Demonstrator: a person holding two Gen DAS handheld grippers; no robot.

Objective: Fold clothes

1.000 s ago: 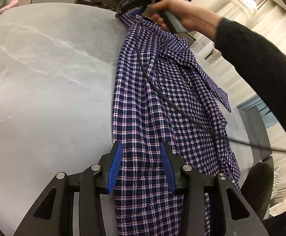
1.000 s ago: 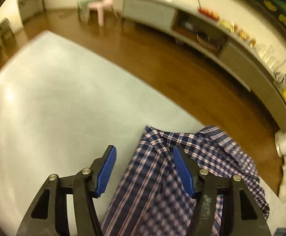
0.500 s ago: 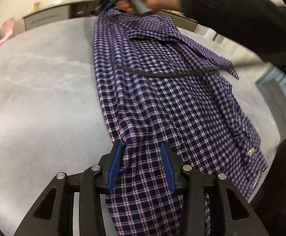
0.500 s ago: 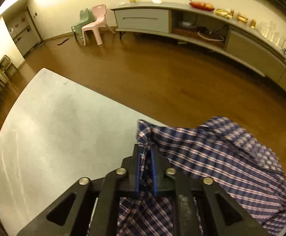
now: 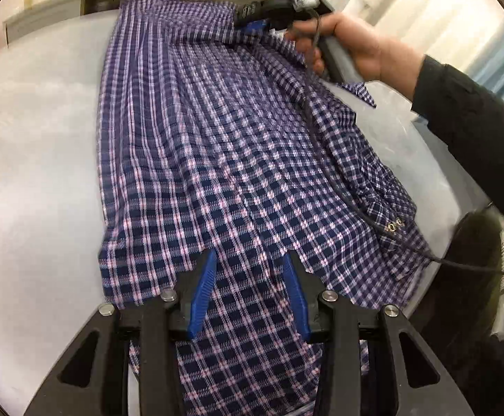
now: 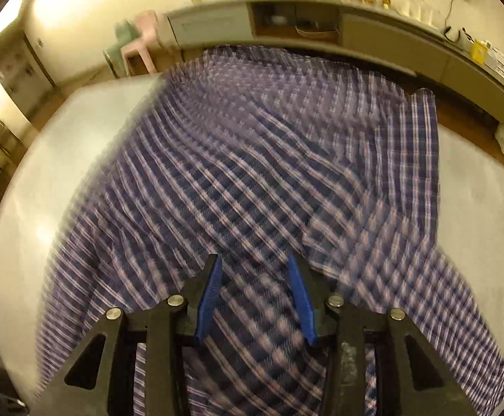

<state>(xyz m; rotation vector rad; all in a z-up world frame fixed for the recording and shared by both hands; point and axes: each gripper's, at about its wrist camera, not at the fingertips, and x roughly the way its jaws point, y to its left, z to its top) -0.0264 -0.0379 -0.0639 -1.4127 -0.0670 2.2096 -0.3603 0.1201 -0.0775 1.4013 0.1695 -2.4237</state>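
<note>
Checked cloth: the shirt (image 5: pixel 231 159) is lying on the desk (image 5: pixel 36 173), stretching lengthwise away from your left tongs (image 5: pixel 248 277), which are gaping partway over its near hem; your right tongs (image 6: pixel 255 284) are opening above it.

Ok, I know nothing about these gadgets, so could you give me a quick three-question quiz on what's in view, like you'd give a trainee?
1. Multiple choice: the shirt spread on the table is A plain white, B dark blue check, C floral.
2. True or false: the left gripper has its jaws pressed fully together.
3. What colour are the pads on its fingers?
Key: 1 B. 2 false, they stand apart over the cloth. 3 blue.
</note>
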